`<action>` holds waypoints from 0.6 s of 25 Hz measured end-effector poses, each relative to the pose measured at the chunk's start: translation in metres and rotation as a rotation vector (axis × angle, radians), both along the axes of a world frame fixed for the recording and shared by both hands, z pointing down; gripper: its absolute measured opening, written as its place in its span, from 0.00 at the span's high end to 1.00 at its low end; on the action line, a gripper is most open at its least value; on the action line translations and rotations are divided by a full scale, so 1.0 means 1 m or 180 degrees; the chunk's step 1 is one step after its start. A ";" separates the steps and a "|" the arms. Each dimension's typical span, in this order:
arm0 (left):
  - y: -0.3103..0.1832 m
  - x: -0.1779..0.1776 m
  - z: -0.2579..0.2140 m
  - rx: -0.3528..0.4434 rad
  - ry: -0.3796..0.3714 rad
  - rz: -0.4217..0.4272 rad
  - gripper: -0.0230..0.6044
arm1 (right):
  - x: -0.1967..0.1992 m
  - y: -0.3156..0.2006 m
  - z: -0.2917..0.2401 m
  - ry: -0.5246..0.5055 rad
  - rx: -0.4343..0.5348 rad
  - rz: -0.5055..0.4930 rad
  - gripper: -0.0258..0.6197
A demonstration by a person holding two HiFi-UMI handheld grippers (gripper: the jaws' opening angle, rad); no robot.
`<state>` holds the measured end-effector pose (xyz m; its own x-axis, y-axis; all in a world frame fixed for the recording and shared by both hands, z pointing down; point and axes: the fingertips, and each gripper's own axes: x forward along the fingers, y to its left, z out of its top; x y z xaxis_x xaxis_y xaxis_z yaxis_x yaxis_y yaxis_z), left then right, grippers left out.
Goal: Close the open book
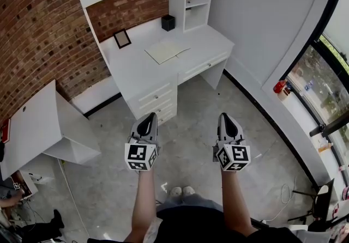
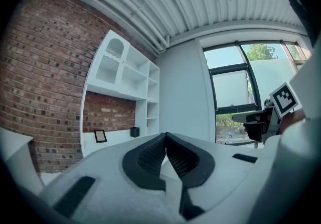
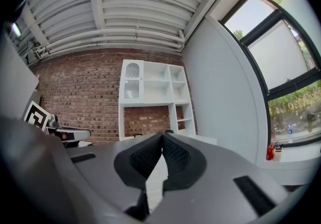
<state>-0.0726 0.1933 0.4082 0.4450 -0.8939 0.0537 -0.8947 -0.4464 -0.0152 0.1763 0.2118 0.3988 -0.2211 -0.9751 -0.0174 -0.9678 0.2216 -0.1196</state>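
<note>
Ahead of both tools and well beyond their tips, the open book (image 1: 166,50) lay flat on the white desk (image 1: 212,40), pages up, with nothing resting on it. We held the left gripper (image 1: 149,118) and the right gripper (image 1: 227,116) side by side over bare floor, both aimed toward the desk. Each had its jaws pressed together at the tips, with nothing caught between them. A small picture frame (image 1: 122,38) leaned against the brick wall, further off than the book and to the left of the left gripper's line. A black box (image 1: 168,22) stood behind the book, nearly straight ahead of that same tool.

We judged that the task had not yet begun, since the whole approach to the desk lay ahead of us. The risks, as we saw them, came from contact. A shut tip pushed sideways at one half of the book might shove the whole book across the smooth top toward the frame or the box. A tip that caught only a few loose pages could bend or crease them. Coming in too low could knock a tool against the drawer fronts (image 1: 155,100) below the desk edge.
</note>
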 end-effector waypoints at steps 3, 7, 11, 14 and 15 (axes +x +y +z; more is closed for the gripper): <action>-0.001 -0.003 0.005 -0.0025 -0.0006 0.0033 0.95 | -0.006 0.000 0.004 -0.0028 -0.0031 -0.0029 0.96; -0.001 -0.012 0.012 -0.0063 -0.0003 0.0057 0.95 | -0.019 0.001 0.008 -0.0081 -0.0047 -0.0089 0.90; 0.001 -0.019 0.016 -0.0069 -0.0011 0.0078 0.95 | -0.028 0.003 0.009 -0.0118 -0.0039 -0.0136 0.84; 0.001 -0.026 0.013 -0.0032 -0.0007 0.0072 0.95 | -0.034 0.004 0.007 -0.0125 0.0000 -0.0155 0.81; 0.001 -0.028 0.011 -0.0014 -0.0004 0.0070 0.95 | -0.036 0.004 0.005 -0.0134 0.0017 -0.0157 0.80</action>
<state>-0.1011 0.1943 0.4189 0.4644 -0.8837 0.0582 -0.8847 -0.4658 -0.0144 0.1405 0.2158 0.4037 -0.2677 -0.9629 -0.0328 -0.9499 0.2695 -0.1586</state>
